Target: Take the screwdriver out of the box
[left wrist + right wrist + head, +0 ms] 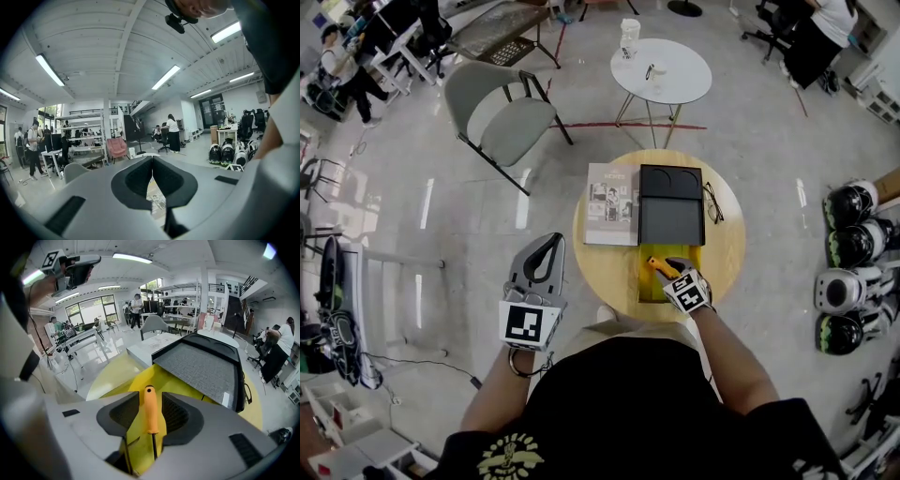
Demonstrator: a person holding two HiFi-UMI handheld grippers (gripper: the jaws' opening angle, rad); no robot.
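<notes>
The screwdriver, with an orange handle and a thin dark shaft, lies in the open yellow box on the round wooden table. My right gripper points steeply down into the yellow box. Its jaws stand wide on either side of the handle, with a gap on both sides. The right gripper is open. The box's black lid lies just beyond it. My left gripper hangs off the table's left edge, held roughly level, its fingertips meeting with nothing between them.
A magazine lies left of the black lid and a pair of glasses right of it. A grey chair and a small white table stand beyond. Several helmets line the floor at the right.
</notes>
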